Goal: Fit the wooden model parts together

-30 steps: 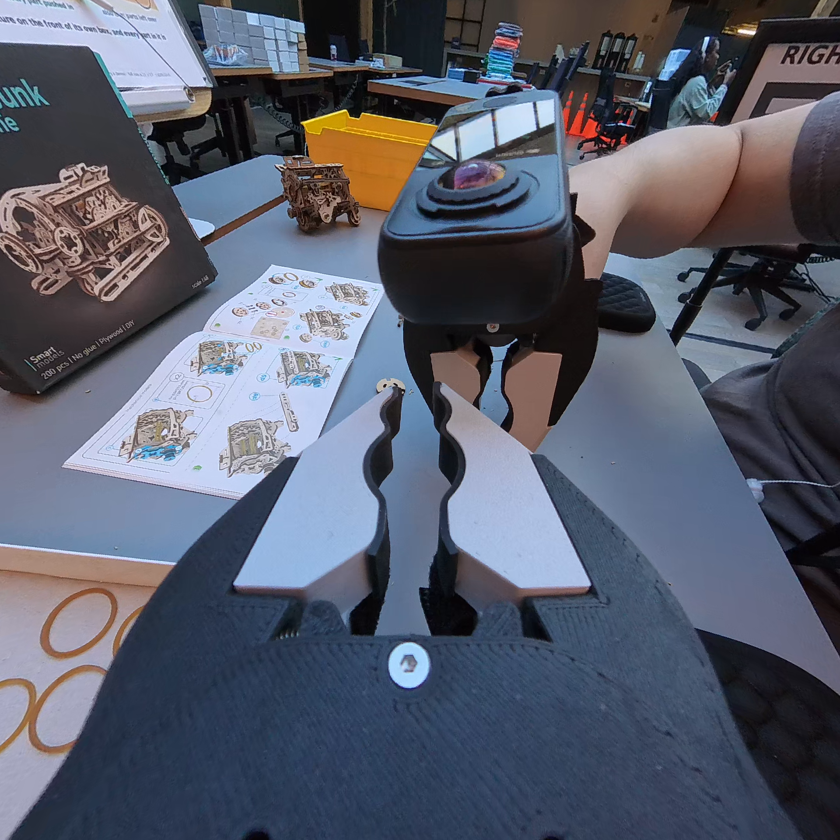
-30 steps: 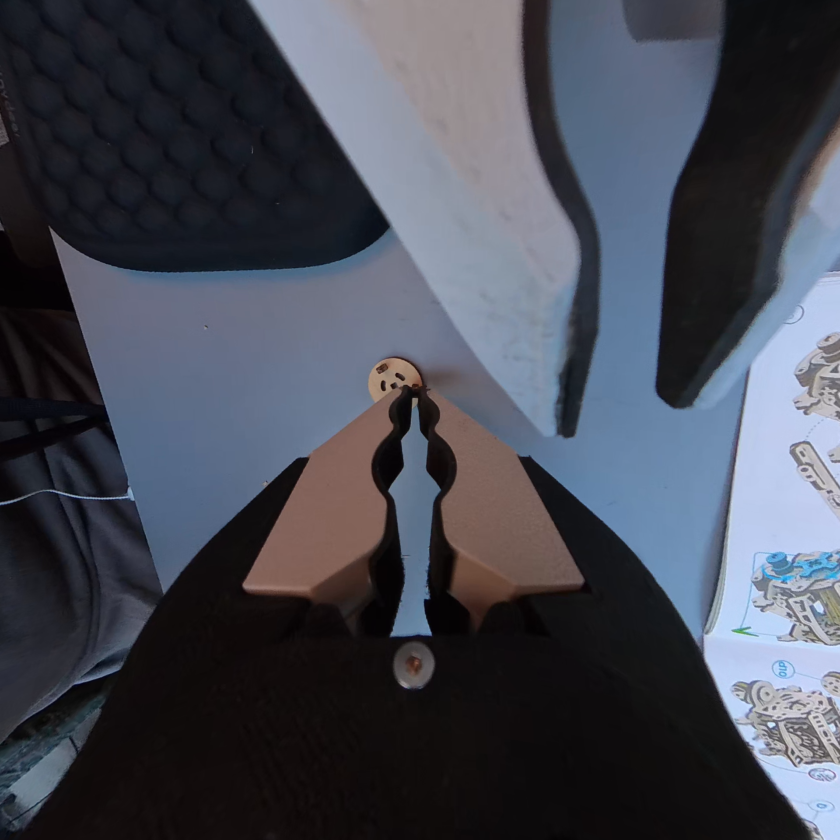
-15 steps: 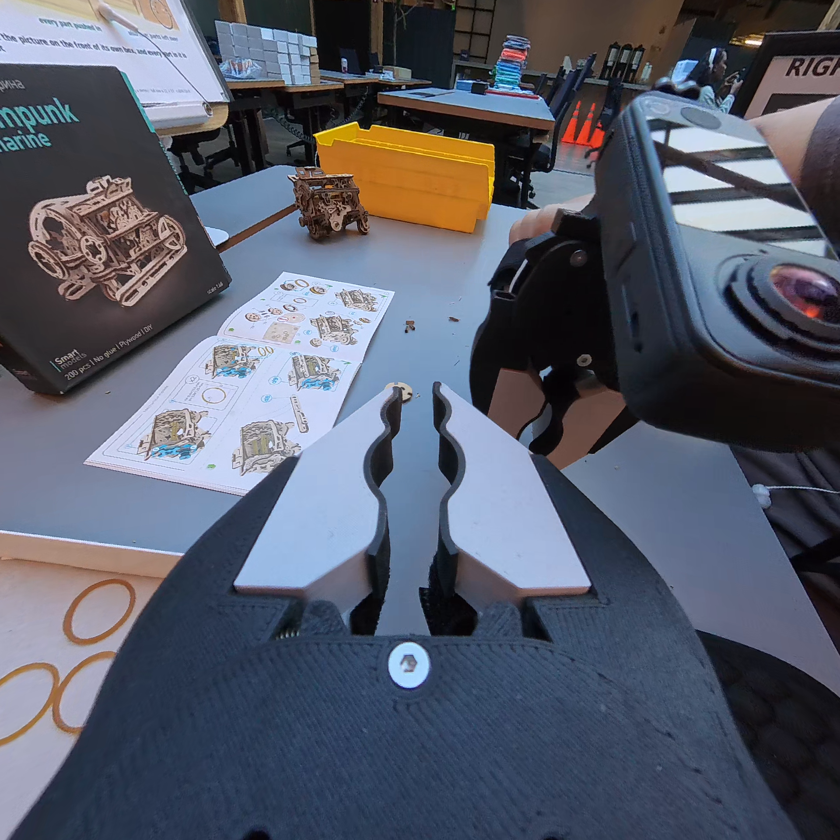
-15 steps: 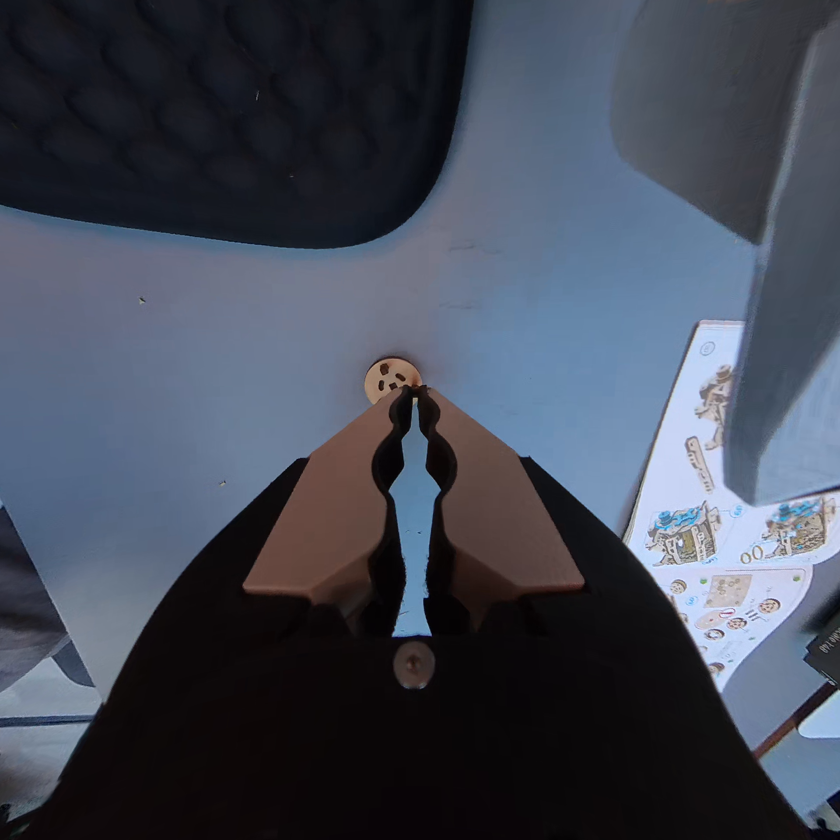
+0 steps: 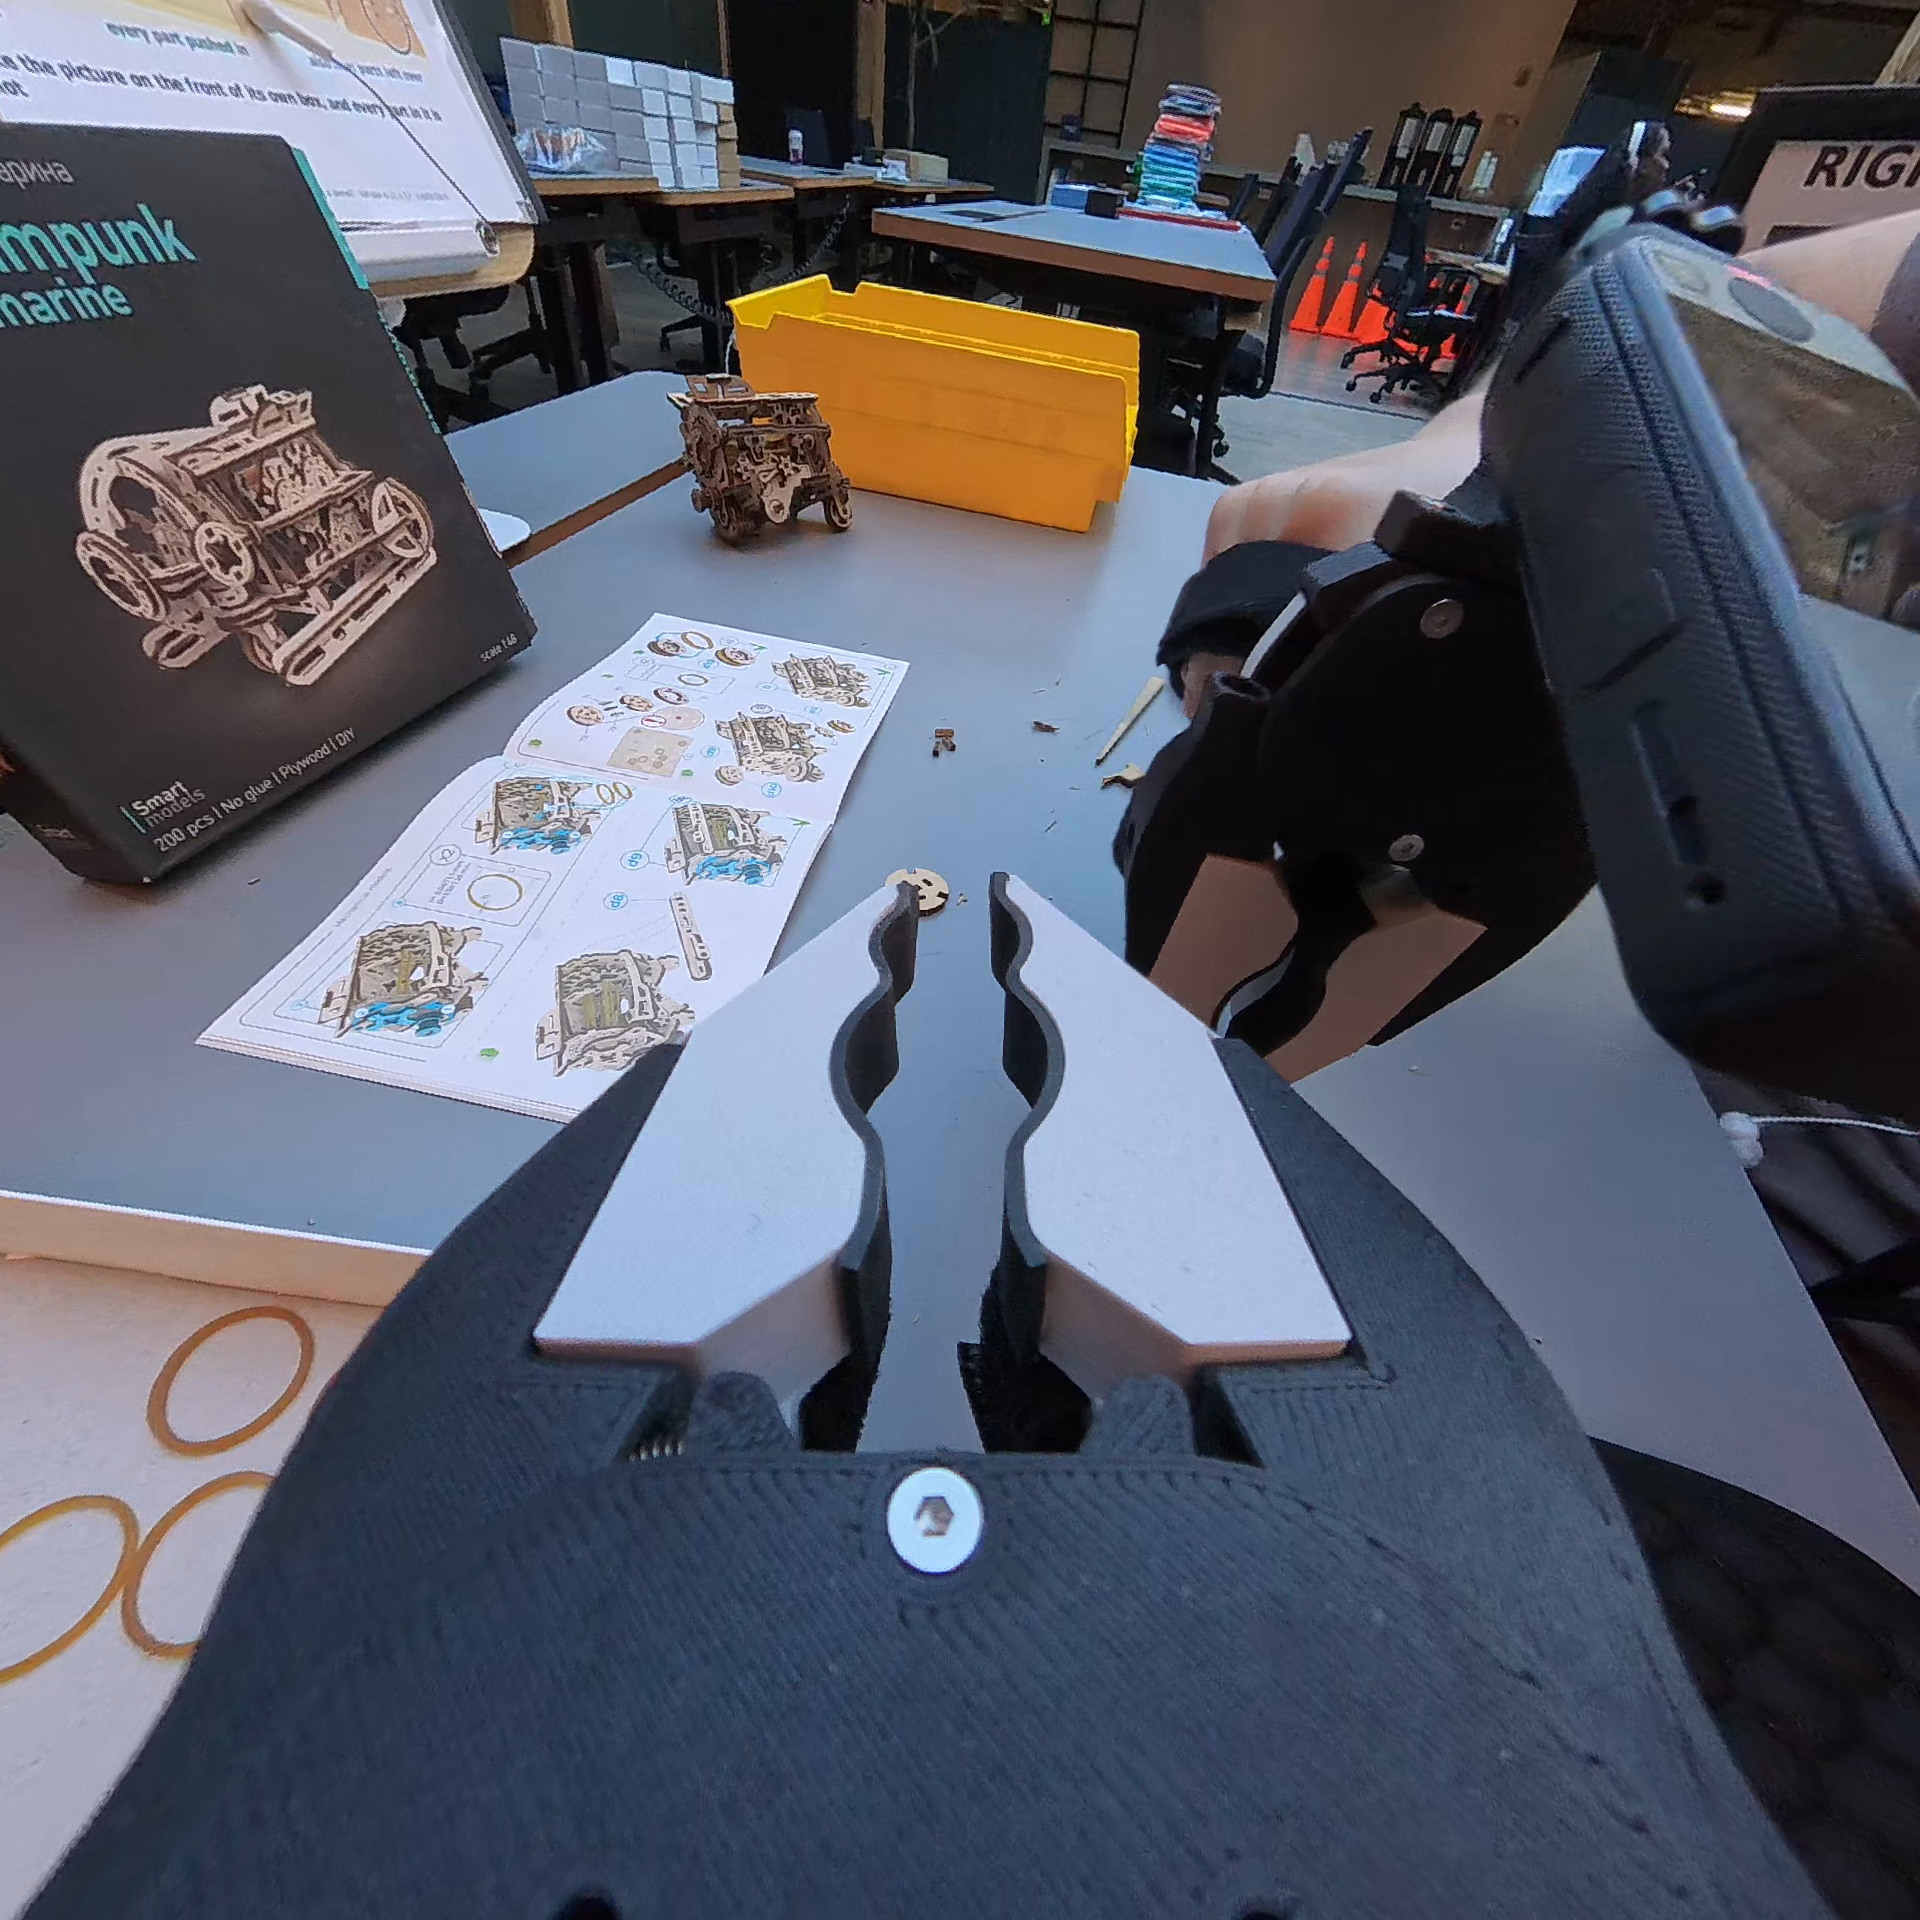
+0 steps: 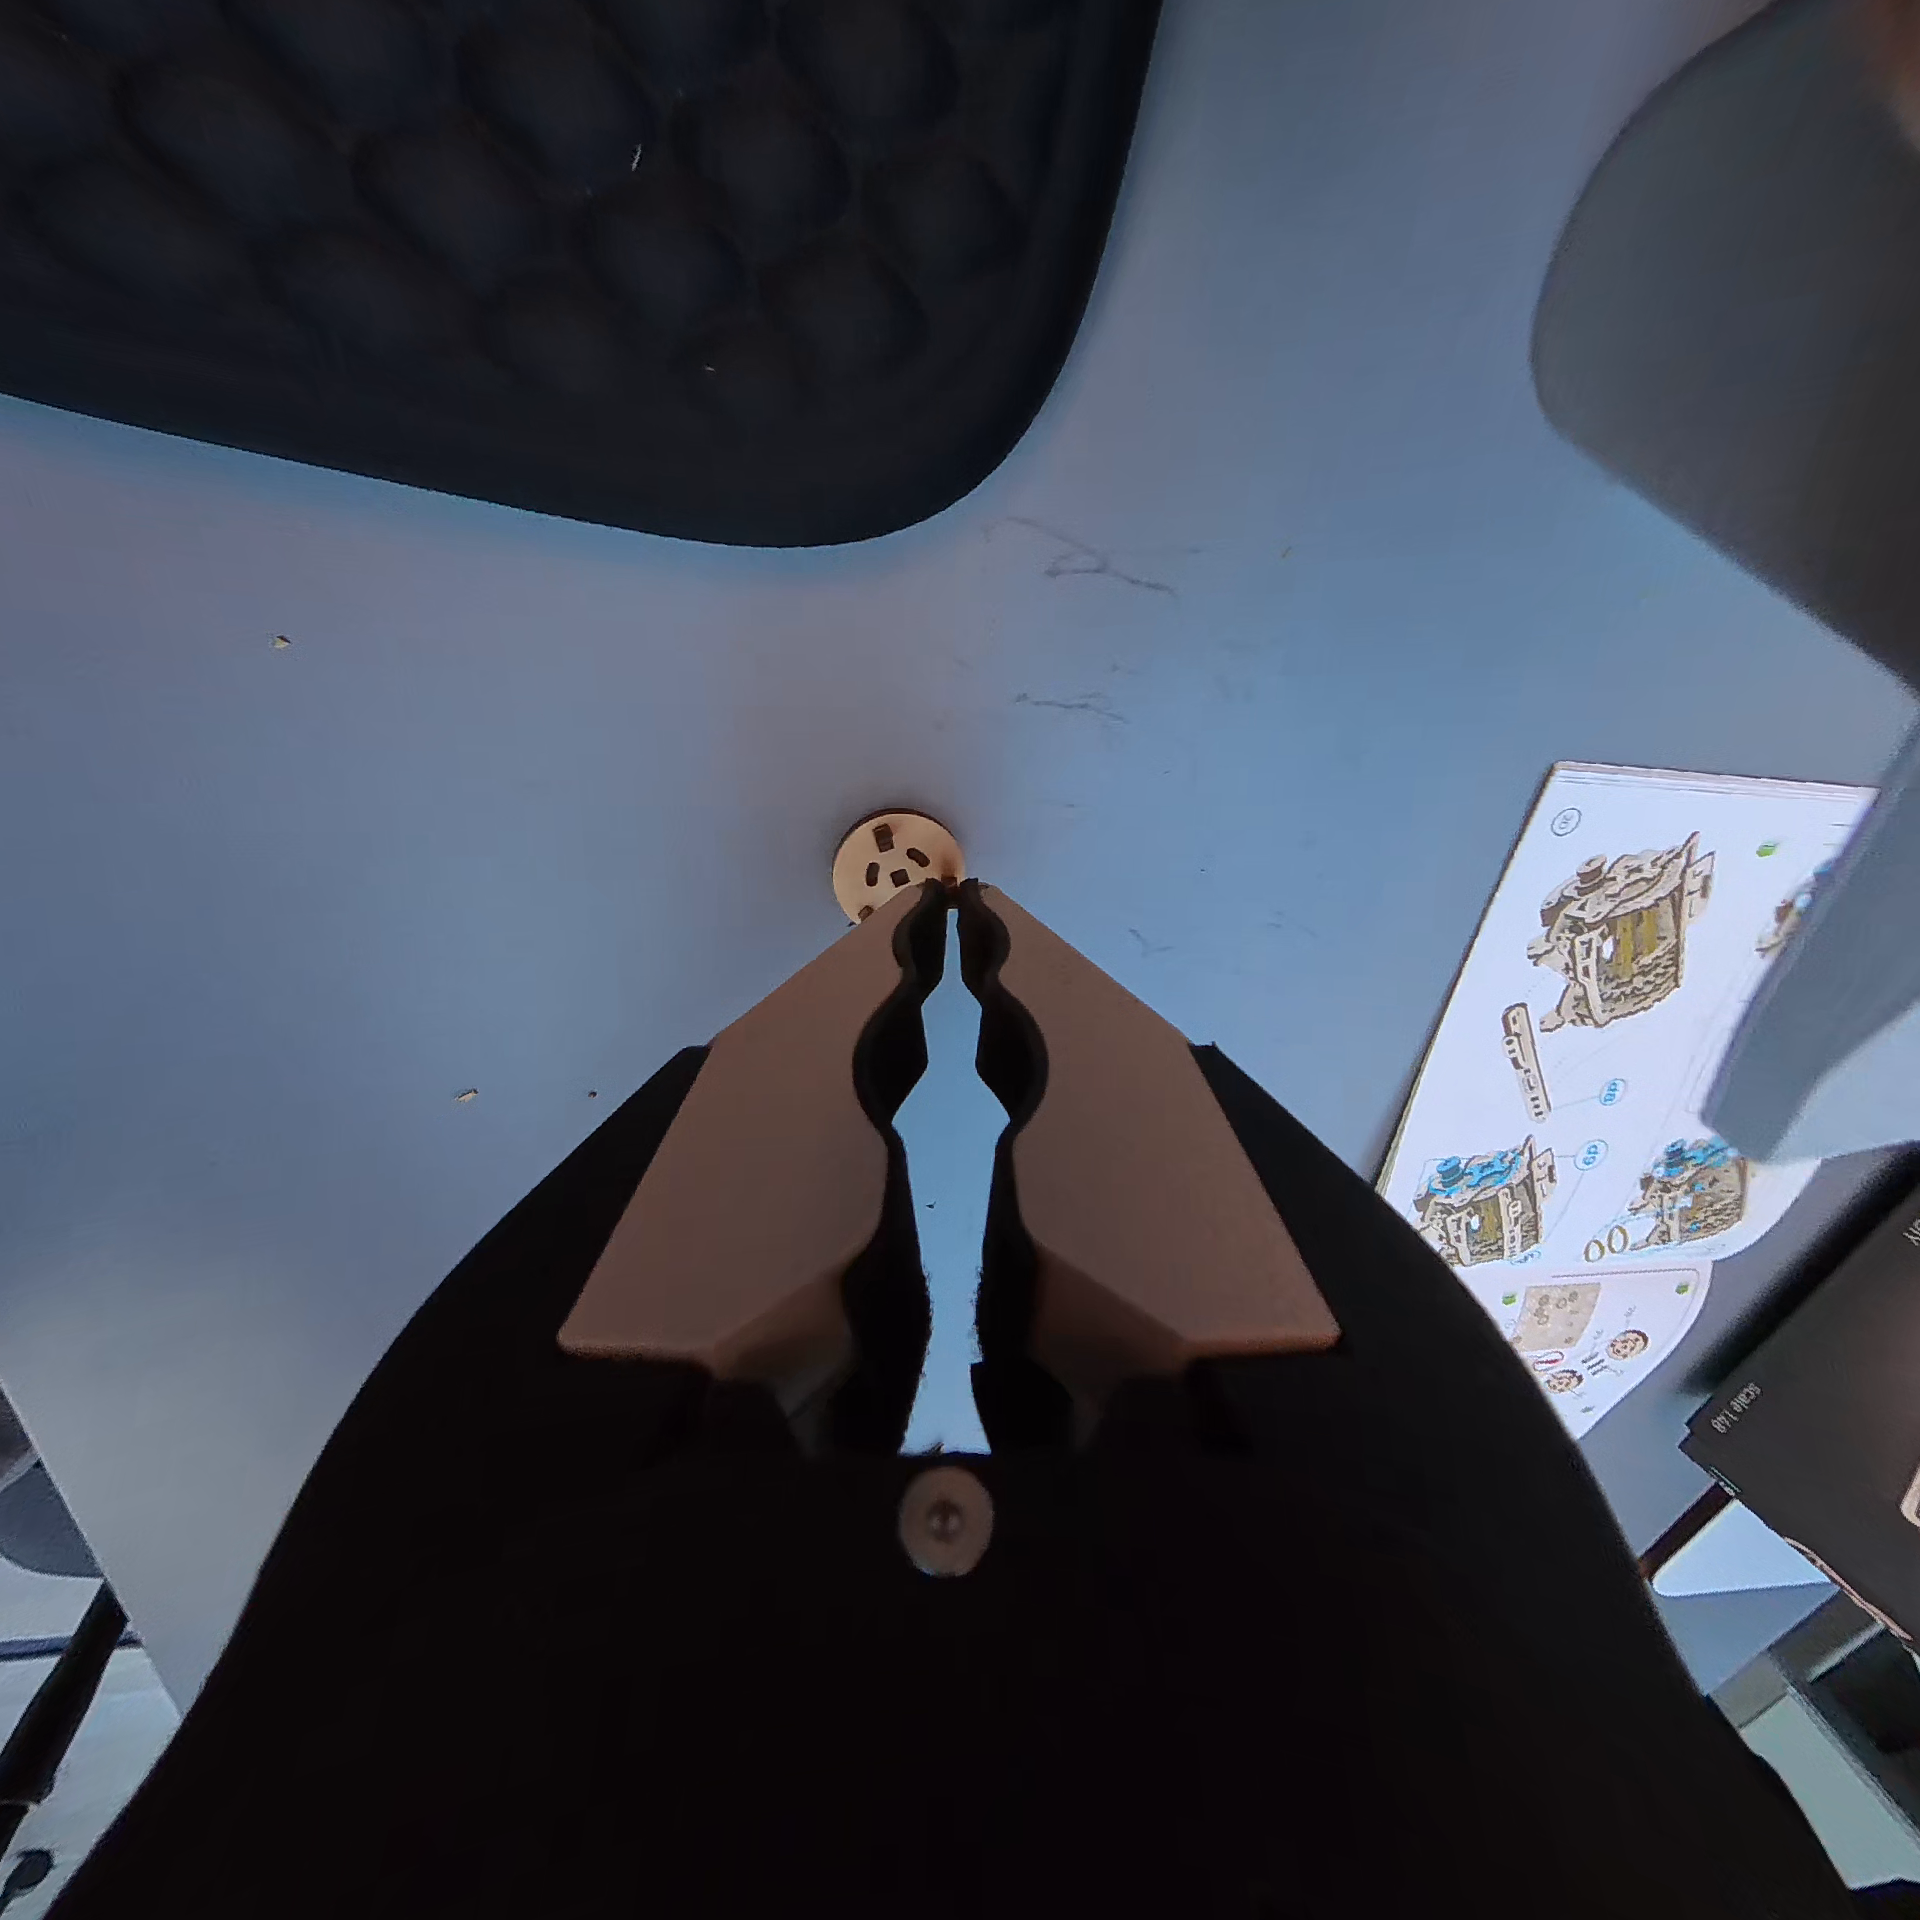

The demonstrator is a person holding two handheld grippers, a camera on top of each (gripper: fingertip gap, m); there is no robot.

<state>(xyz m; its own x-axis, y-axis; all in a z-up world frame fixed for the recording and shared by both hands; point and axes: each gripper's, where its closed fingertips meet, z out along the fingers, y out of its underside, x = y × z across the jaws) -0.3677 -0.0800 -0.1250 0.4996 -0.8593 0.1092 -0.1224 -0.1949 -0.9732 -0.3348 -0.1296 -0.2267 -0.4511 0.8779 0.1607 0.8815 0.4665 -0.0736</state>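
Note:
A small round wooden disc with slots lies on the grey table, just past my left gripper's fingertips. The left gripper's jaws stand a narrow gap apart with nothing between them. My right gripper has its tips almost touching, and the disc shows right at them in the right wrist view. I see nothing clearly pinched there. In the left wrist view the right gripper hangs to the right of the disc, apart from it. A built wooden model stands farther back.
An open instruction booklet lies left of the disc, with the black kit box beside it. A yellow bin sits behind the model. Wood scraps lie on the table. A black mat and a ring-cut sheet lie near me.
The right gripper has swung from in front of the left gripper to its right and turned, keeping the disc at its tips in its own view. The left gripper has barely moved.

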